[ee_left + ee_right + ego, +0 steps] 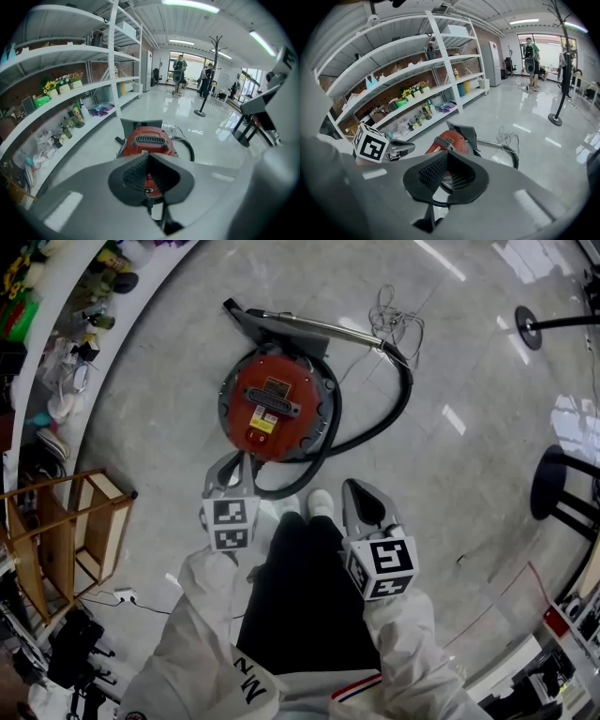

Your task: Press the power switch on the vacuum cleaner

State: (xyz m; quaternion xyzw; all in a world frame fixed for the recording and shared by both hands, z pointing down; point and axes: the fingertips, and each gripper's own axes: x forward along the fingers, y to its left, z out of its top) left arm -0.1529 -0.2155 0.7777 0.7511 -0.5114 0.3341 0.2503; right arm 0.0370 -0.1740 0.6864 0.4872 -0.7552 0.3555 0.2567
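The red round vacuum cleaner [275,407] stands on the grey floor just ahead of my feet, with its black hose [389,413] looped round it and a metal wand [319,326] behind it. My left gripper [236,463] is shut, with nothing in it, and its tips are over the vacuum's near rim. In the left gripper view the vacuum [149,140] fills the middle, just past the closed left gripper [149,155]. My right gripper [351,487] hangs shut and empty to the right, short of the hose. The right gripper view shows the vacuum [449,141] beyond the closed right gripper [446,153]. I cannot make out the switch.
White shelves [66,343] with shoes, toys and flowers curve along the left. A wooden rack [84,521] stands at the near left. A coiled cord [394,315] lies behind the vacuum. A coat stand base [528,326] and a black stool [562,484] are at the right.
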